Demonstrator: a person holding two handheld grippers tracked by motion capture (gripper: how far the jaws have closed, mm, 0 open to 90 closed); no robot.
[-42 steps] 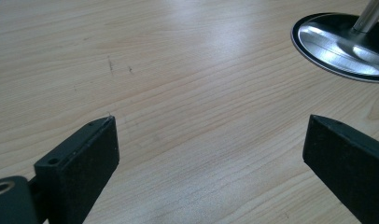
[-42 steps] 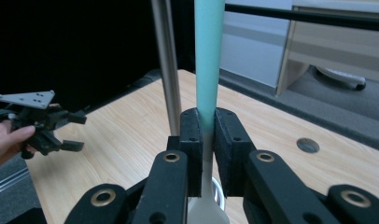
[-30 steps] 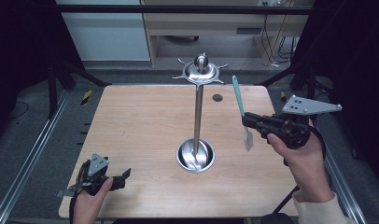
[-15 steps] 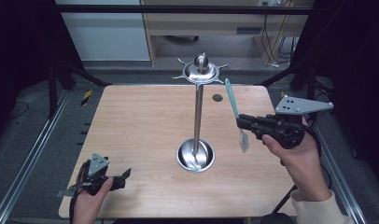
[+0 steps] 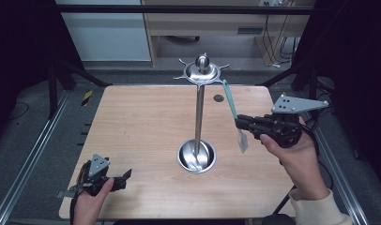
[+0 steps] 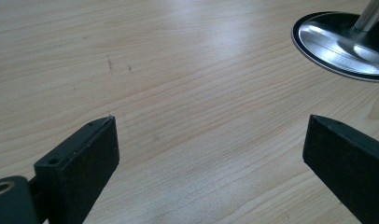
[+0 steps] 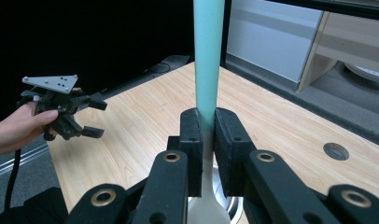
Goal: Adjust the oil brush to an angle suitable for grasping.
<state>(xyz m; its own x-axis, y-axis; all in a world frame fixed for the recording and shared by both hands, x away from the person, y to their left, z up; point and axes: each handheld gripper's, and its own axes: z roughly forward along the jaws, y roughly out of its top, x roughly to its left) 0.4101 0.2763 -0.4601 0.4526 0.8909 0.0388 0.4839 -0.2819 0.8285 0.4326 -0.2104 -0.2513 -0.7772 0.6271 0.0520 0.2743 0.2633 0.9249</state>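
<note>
Wooden table (image 5: 141, 136) | steel stand (image 5: 198, 112), hooked crown, likely heavy | right gripper (image 5: 242, 123) clamped on utensil (image 5: 232, 104) where teal handle meets metal blade, mid-air beside pole; looks light, stiff, slippery | left gripper (image 5: 123, 179) wide open, empty

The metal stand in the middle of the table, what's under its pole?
The pole rises from a shiny round metal base resting on the wooden table. The table surface directly beneath the base is covered, so anything under it cannot be seen.
</note>
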